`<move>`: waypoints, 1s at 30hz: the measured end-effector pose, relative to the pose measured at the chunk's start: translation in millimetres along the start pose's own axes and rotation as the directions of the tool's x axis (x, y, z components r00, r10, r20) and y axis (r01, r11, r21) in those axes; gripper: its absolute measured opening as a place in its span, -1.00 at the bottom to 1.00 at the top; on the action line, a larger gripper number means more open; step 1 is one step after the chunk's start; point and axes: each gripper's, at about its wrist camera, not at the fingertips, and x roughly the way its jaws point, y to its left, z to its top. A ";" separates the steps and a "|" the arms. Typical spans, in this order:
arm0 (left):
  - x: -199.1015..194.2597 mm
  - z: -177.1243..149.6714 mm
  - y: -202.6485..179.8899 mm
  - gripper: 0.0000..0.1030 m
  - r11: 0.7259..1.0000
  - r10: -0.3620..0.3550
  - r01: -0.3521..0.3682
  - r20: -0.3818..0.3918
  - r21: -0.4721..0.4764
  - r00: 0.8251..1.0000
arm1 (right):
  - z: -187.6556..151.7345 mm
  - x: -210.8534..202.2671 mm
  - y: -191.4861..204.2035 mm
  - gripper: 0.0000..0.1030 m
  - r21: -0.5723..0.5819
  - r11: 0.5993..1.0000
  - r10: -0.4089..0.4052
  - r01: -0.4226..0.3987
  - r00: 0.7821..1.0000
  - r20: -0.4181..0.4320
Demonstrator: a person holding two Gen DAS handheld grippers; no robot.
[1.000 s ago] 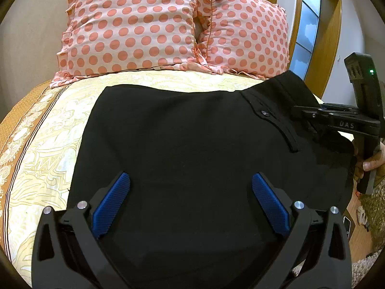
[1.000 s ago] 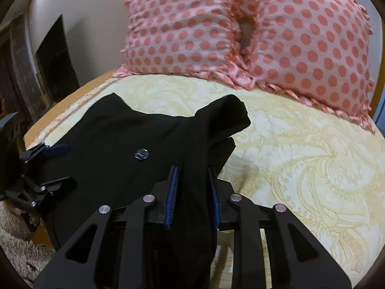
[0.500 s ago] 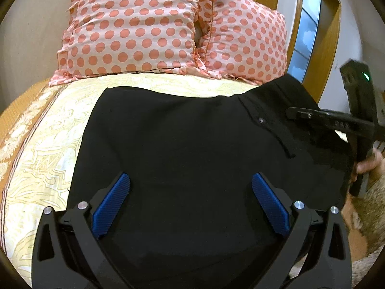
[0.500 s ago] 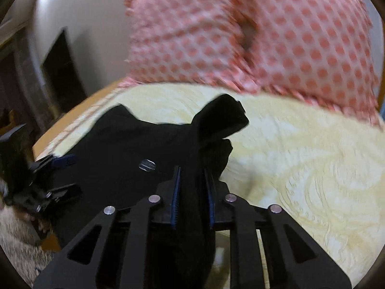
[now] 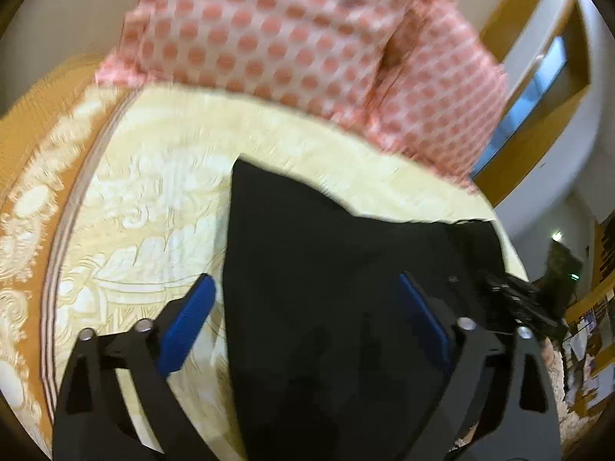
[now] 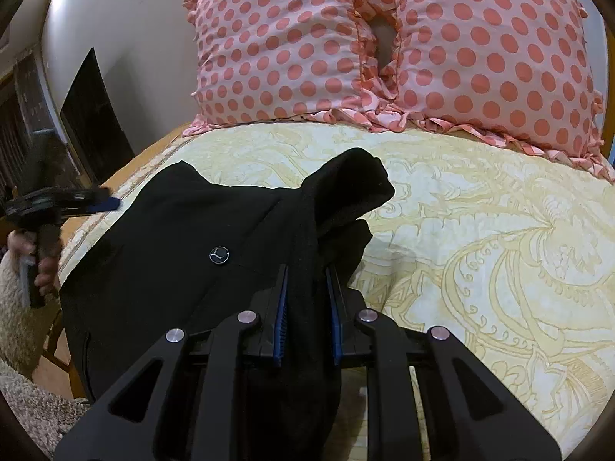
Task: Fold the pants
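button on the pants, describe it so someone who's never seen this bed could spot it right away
Start at the two pink pillows with coral dots against the wall, then come down the yellow patterned bedspread to the black pants lying on its left side. The small round dark button sits on their flat panel, left of the fold pinched in the right tool. Its glinting mark is the only shiny spot on the black cloth.

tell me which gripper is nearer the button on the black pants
Right. The right gripper is shut on the pants just beside the button; the left gripper hangs open, off at their far edge.
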 end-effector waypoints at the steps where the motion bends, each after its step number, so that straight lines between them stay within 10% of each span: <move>1: 6.9 1.4 4.4 0.67 1.000 -0.004 0.003 -0.030 -0.014 1.000 | 0.1 0.4 -0.3 -0.63 0.004 1.000 0.001 -0.001 1.000 -0.001; 13: 19.1 12.1 11.9 0.03 0.999 -0.019 0.017 -0.058 -0.038 0.998 | 1.2 10.9 -16.4 -0.32 0.112 0.993 0.047 -0.042 0.998 -0.042; 21: 17.2 8.8 0.8 -0.79 0.999 0.049 -0.049 -0.030 0.007 0.998 | 3.3 3.1 -7.1 -0.62 0.065 0.997 0.051 -0.050 0.999 -0.012; 30: 2.4 32.0 -33.6 -0.92 0.991 0.081 -0.084 0.031 0.105 0.996 | 34.0 -7.9 -8.8 -0.67 0.063 0.996 0.058 -0.059 0.998 0.025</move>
